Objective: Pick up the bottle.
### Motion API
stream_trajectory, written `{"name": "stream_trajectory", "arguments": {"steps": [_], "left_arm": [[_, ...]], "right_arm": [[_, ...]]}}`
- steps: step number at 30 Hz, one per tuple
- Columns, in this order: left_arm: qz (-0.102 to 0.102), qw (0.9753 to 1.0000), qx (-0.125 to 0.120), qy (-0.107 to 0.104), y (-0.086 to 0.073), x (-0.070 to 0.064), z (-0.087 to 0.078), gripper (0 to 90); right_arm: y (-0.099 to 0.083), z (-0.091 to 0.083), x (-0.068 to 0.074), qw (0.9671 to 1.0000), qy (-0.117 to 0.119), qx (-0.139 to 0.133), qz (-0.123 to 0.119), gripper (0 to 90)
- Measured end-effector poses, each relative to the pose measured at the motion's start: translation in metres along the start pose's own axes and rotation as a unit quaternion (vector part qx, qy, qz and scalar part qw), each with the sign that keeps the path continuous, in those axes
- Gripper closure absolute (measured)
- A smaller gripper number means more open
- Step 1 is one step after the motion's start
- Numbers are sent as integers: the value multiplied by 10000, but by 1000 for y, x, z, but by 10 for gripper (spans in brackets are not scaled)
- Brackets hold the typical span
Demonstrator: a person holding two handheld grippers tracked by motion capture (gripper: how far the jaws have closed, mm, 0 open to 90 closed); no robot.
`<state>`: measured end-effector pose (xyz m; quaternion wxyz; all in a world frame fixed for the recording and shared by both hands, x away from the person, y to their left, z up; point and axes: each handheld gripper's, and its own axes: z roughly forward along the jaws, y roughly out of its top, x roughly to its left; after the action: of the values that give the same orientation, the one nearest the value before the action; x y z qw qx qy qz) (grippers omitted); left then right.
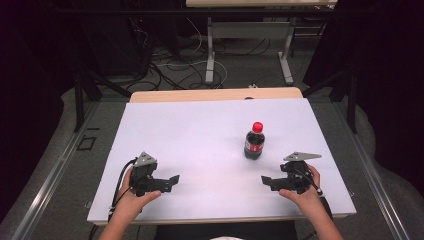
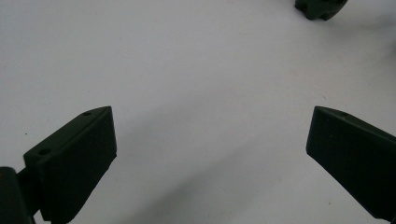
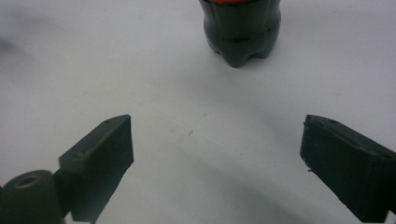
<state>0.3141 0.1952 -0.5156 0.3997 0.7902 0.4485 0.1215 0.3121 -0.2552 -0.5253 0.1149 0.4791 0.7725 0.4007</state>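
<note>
A small dark cola bottle (image 1: 254,142) with a red cap stands upright on the white table top (image 1: 200,130), right of centre. My left gripper (image 1: 170,181) rests near the front left, held by a hand, jaws pointing right. My right gripper (image 1: 268,181) rests at the front right, pointing left, just in front of the bottle. In the left gripper view the left gripper (image 2: 212,116) is open wide over bare white surface. The right gripper (image 3: 217,121) is open wide too, with the bottle's base (image 3: 240,32) ahead of it and apart from both jaws.
A dark piece (image 2: 321,8) at the top right of the left gripper view looks like a jaw tip of the other gripper. Beyond the table's far wooden edge (image 1: 215,94) lie floor cables (image 1: 175,67) and another table's legs (image 1: 210,50).
</note>
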Motion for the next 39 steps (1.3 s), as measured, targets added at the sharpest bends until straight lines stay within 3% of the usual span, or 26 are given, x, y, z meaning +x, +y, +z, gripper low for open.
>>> {"name": "stream_trajectory", "arguments": {"steps": [5,8,12,13,14,24,31,32,39], "left_arm": [[-32,10000,34,44,-1,1,-1,19],[-64,9999,121,1,-1,3,-2,19],[-71,9998,126,126,-3,6,-3,19],[-162,9997,113,145,-4,5,-2,19],[-144,9997,97,167,-4,6,-3,19],[-190,9996,85,206,-6,9,-7,24],[-258,9993,71,259,-9,13,-4,28],[-266,9993,77,255,-9,14,-4,28],[-264,9993,118,257,-10,15,-4,28]], "right_arm": [[-2,1,-3,10000,-13,10,40,143],[-2,4,-6,9999,-52,-67,-117,144],[-1,7,-8,9998,-49,-6,-188,148],[-1,7,-8,9998,-49,-6,-188,148],[1,9,-8,9999,1,73,-104,150],[34,19,-11,9986,-36,-183,-493,155],[55,32,-11,9975,30,-400,-588,155],[58,38,-11,9967,-77,-471,-651,164],[64,62,-13,9967,-40,-459,-661,184]]}}
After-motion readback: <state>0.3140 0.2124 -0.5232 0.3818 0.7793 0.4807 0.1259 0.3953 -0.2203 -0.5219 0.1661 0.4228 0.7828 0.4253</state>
